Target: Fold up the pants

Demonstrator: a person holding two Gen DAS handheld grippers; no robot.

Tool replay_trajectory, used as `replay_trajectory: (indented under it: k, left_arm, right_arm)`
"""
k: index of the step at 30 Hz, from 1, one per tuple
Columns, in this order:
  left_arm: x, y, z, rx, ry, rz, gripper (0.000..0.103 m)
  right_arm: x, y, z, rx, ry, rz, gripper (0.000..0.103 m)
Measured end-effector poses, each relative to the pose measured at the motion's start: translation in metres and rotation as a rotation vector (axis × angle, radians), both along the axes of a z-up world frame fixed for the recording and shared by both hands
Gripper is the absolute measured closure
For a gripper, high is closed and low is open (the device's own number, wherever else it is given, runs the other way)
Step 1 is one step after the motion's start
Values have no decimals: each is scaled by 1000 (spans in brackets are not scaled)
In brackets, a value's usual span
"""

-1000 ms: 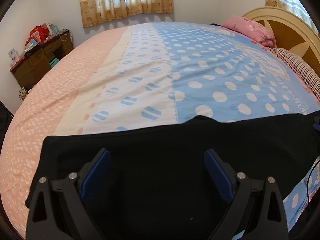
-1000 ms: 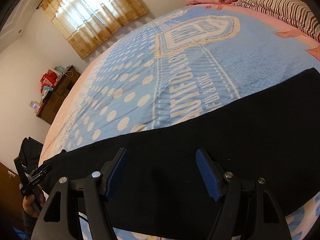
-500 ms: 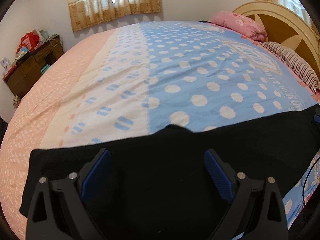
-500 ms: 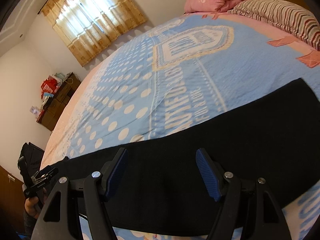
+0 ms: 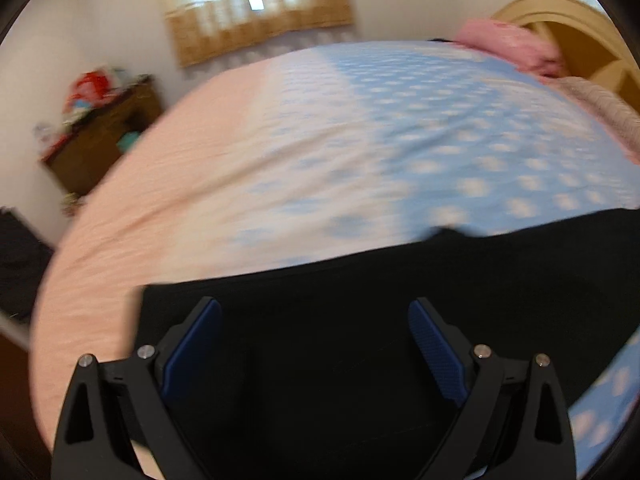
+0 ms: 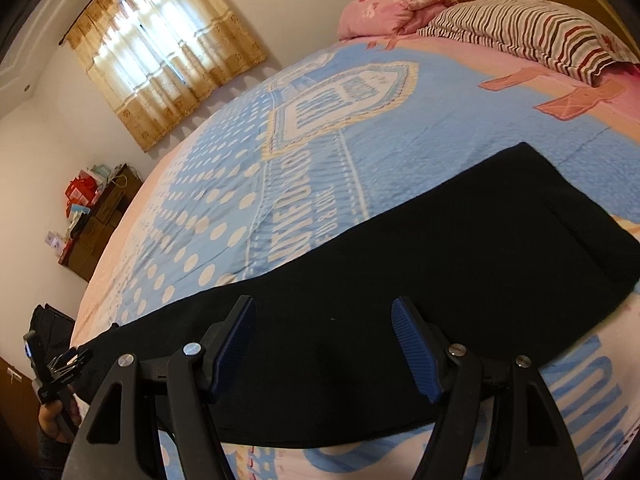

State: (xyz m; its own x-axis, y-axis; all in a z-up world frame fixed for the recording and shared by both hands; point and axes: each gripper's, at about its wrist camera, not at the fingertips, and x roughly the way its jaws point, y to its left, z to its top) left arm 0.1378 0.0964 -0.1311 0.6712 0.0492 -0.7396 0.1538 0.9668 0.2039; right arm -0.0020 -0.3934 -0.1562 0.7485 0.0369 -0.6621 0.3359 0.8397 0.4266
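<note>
Pants (image 6: 400, 280) lie as one long flat band across the bed (image 6: 320, 140); cross folds remain. Left claw (image 5: 316, 344) and right claw (image 6: 324, 344) hover released, grasping nothing.

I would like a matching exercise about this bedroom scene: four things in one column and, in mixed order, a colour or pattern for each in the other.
Things:
1. pants
2. far pillow
3. near pillow
4. curtain

Looks:
a. striped
b. black
c. beige
d. pink

Pairs: 1-b, 2-d, 3-a, 4-c
</note>
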Motion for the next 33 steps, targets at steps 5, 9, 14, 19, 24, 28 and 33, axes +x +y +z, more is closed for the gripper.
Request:
replay_trajectory:
  k: [5,9,14,19,24,28,33]
  left_arm:
    - [7,87,6,-10,-17,185,6]
    - [18,119,-7,-133,39,229,7]
    - [28,126,-28,-247,93,252,12]
    - [25,112,-28,-230,93,175,37]
    - [24,114,-22,-241,82,153,65]
    - [20,113,-13,-236,65,152,75]
    - [18,127,1,-300,56,189,75]
  right_arm:
    - [5,12,-1,-31,7,19,32]
    - [9,22,-2,-30,5,41,32]
    - [12,28,-2,-31,2,48,32]
    - [13,30,-4,-26,2,45,32]
    - [12,33,-4,-22,-10,50,32]
    - [11,33,-6,-19,-14,50,32]
    - [11,37,-4,-32,-19,59,32]
